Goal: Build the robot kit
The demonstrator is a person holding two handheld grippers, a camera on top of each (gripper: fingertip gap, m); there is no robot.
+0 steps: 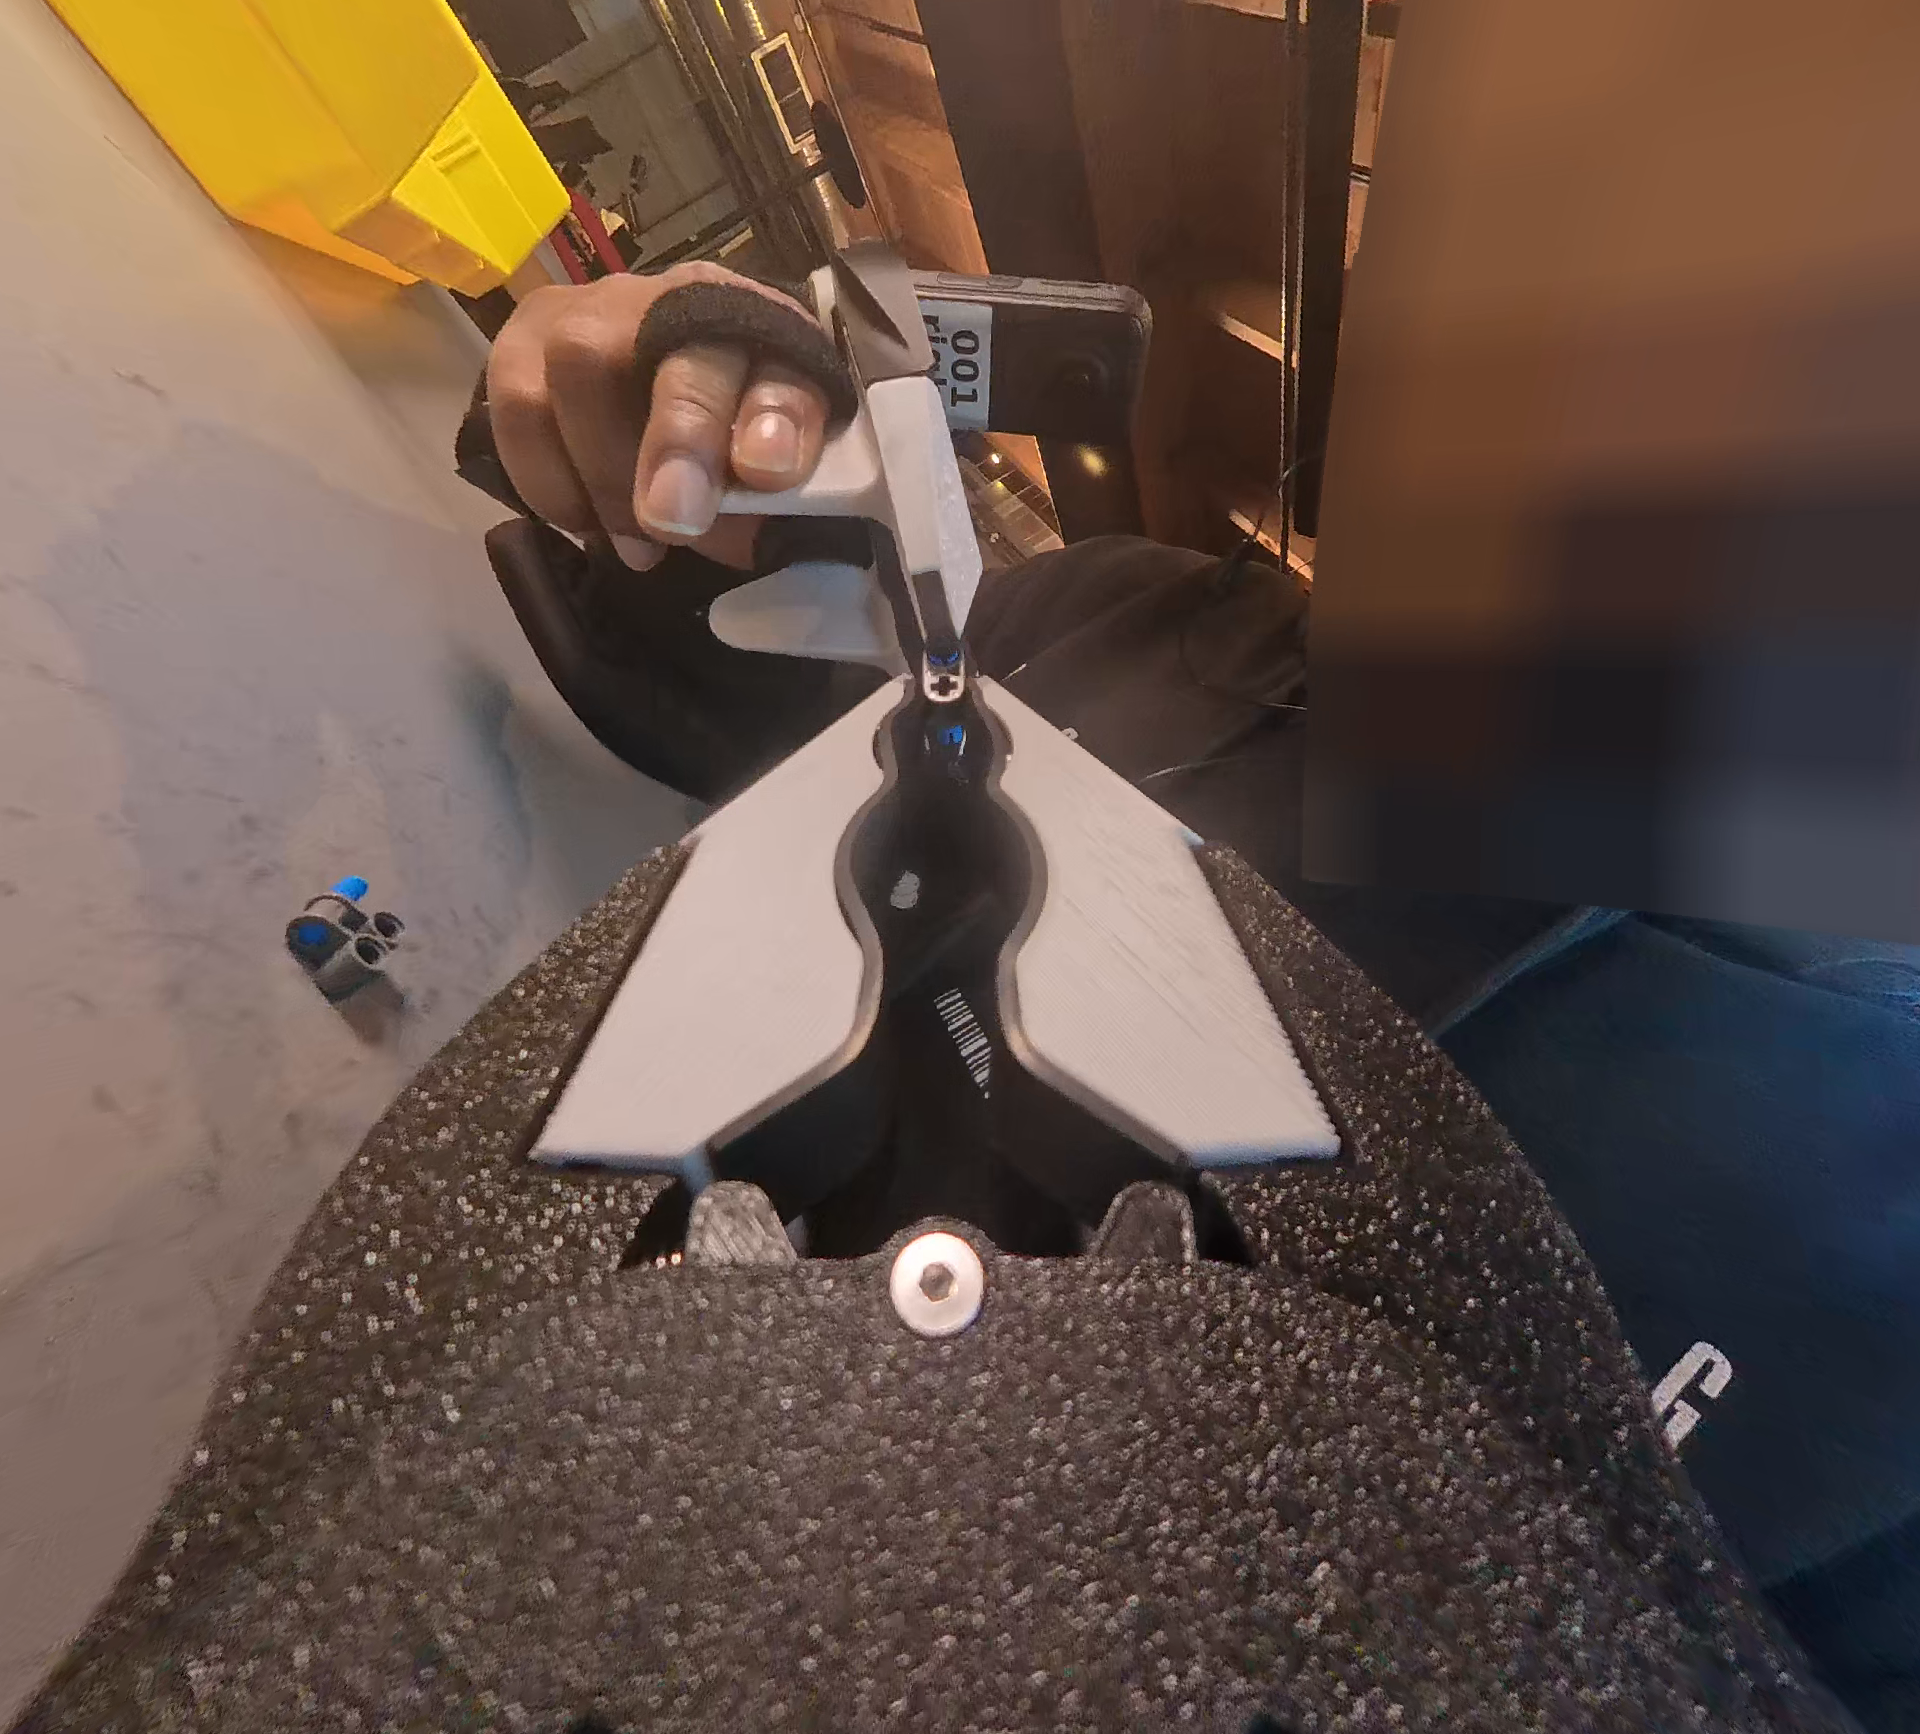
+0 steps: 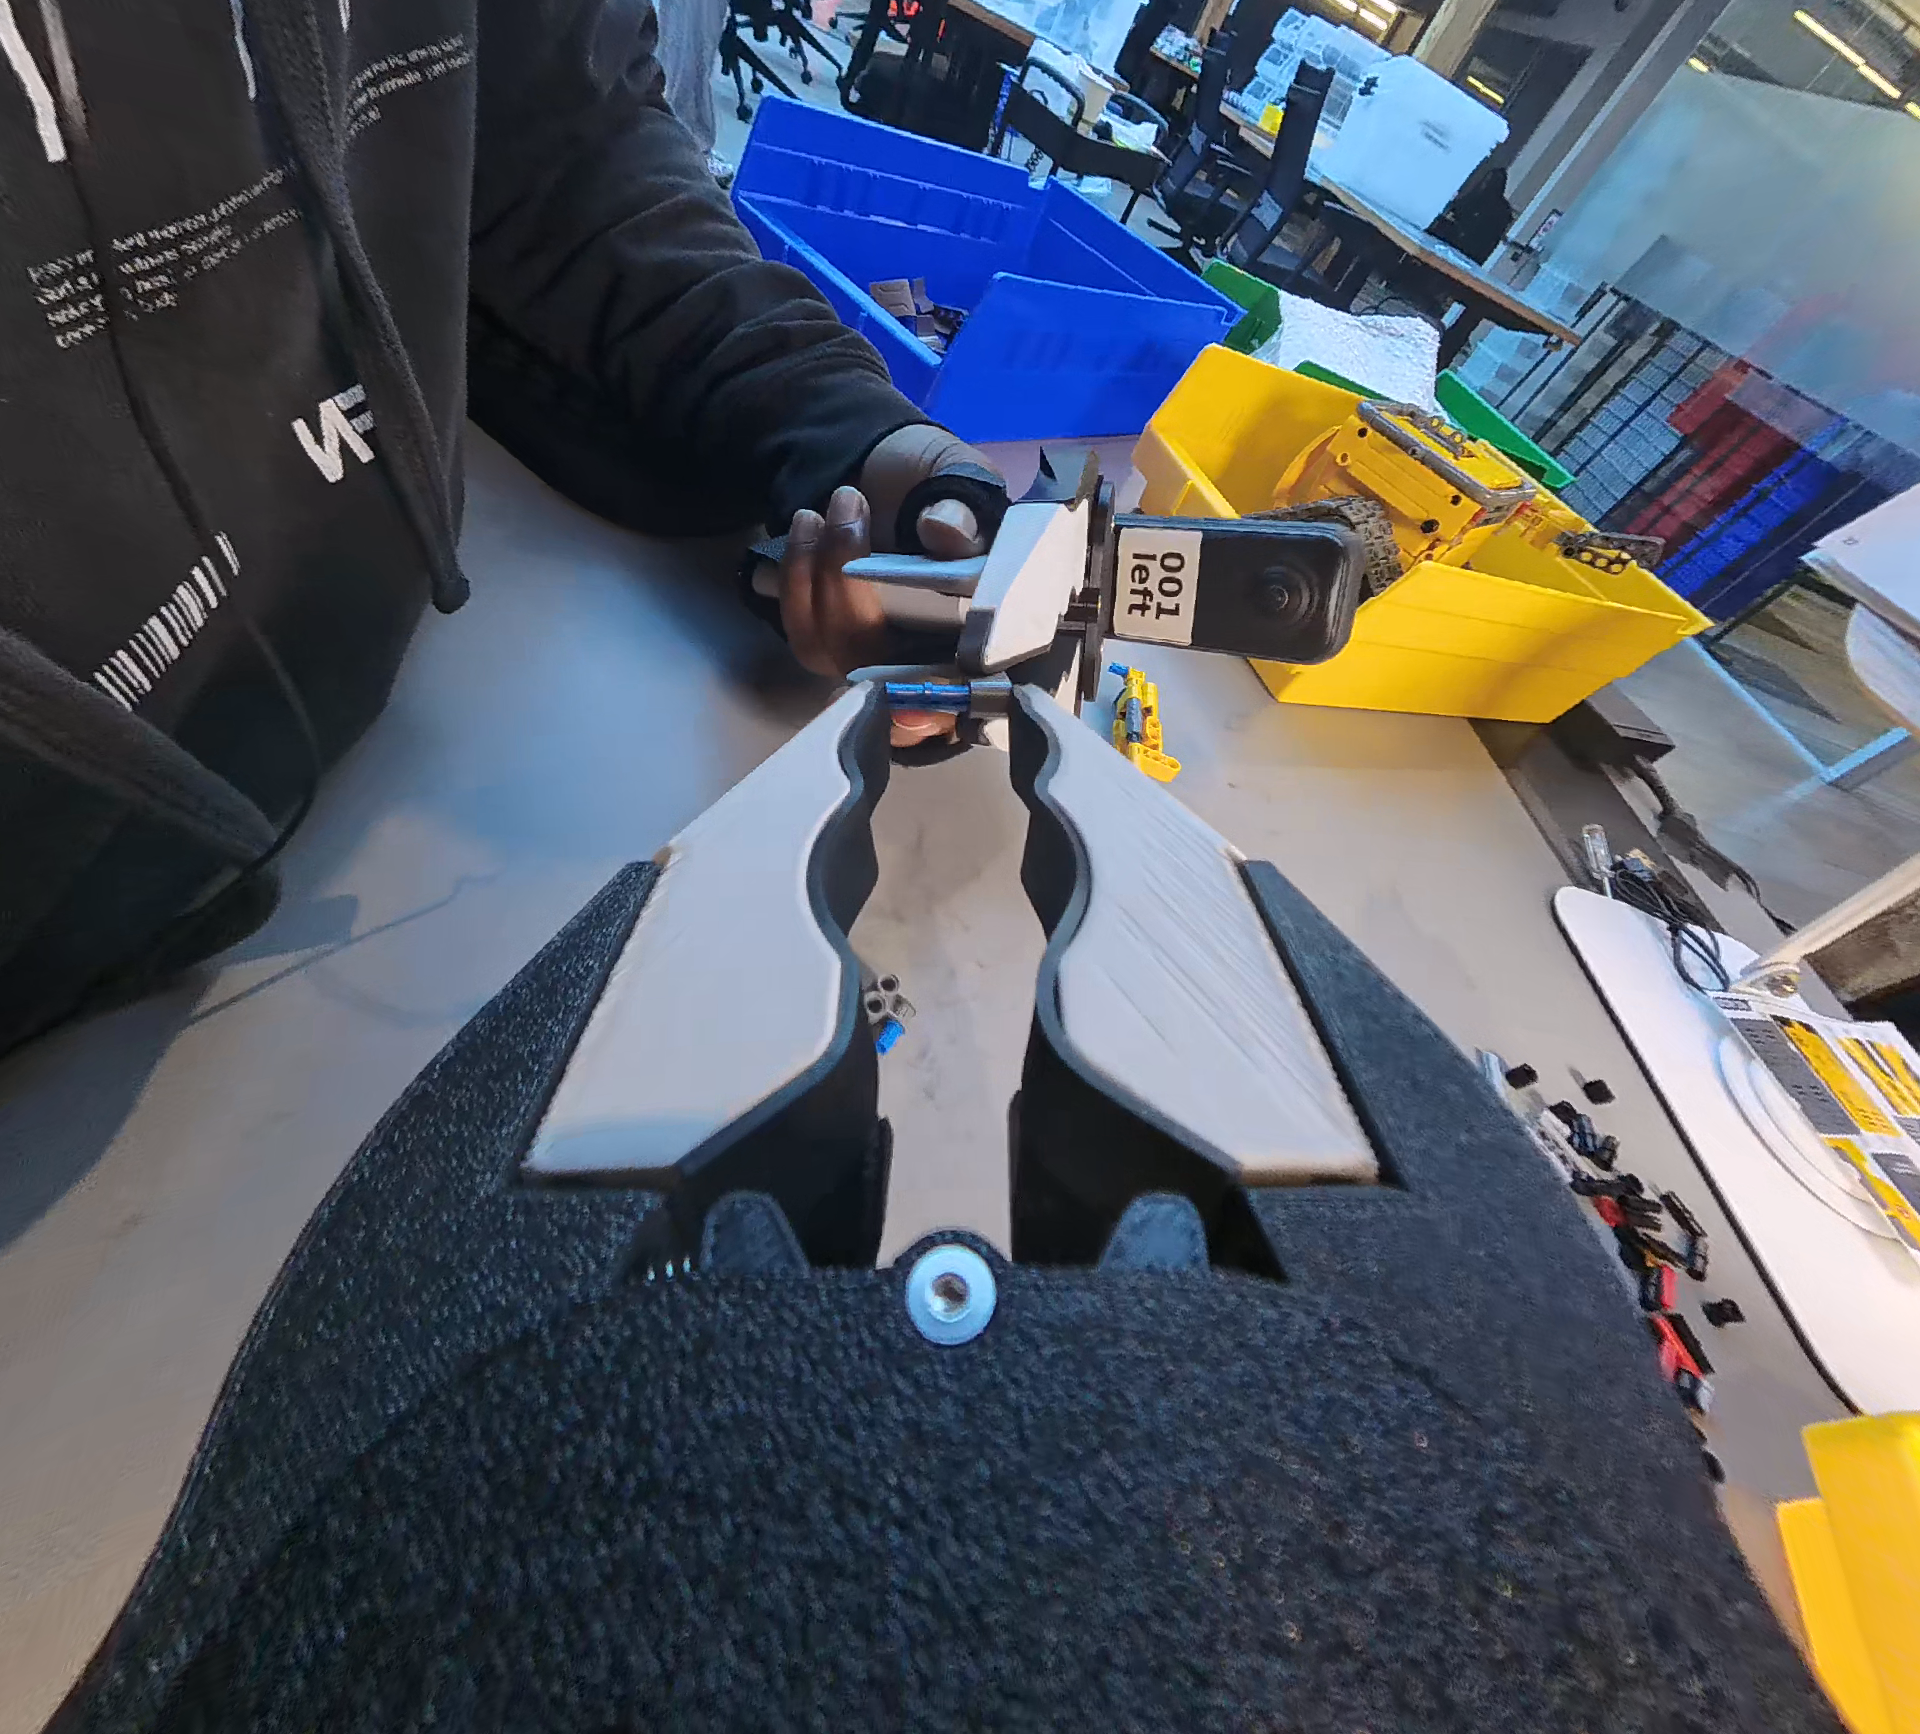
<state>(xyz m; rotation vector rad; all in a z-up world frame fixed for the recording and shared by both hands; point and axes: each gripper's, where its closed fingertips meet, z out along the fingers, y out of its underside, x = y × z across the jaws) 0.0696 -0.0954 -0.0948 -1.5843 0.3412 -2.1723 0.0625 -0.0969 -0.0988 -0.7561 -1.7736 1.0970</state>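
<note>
My left gripper (image 1: 940, 692) is shut at its tips on a small grey connector (image 1: 940, 685) with blue pins, held in the air in front of a person in a black hoodie. My right gripper (image 2: 940, 697) comes at the same piece from the opposite side and is closed on its blue pin (image 2: 920, 692). In the left wrist view the right gripper (image 1: 940, 640) reaches down from a hand (image 1: 603, 406) to the piece. In the right wrist view the left gripper (image 2: 987, 692) with its black camera (image 2: 1236, 588) sits just beyond my tips.
A second grey connector with blue pins (image 1: 348, 952) lies on the grey table (image 1: 156, 645); it also shows under my right fingers (image 2: 886, 1009). A yellow bin (image 2: 1455, 624) holds a yellow model. There is a blue bin (image 2: 987, 282), a small yellow assembly (image 2: 1143, 723) and several black and red parts (image 2: 1631, 1196). Left and right tips are no more than a few centimetres apart.
</note>
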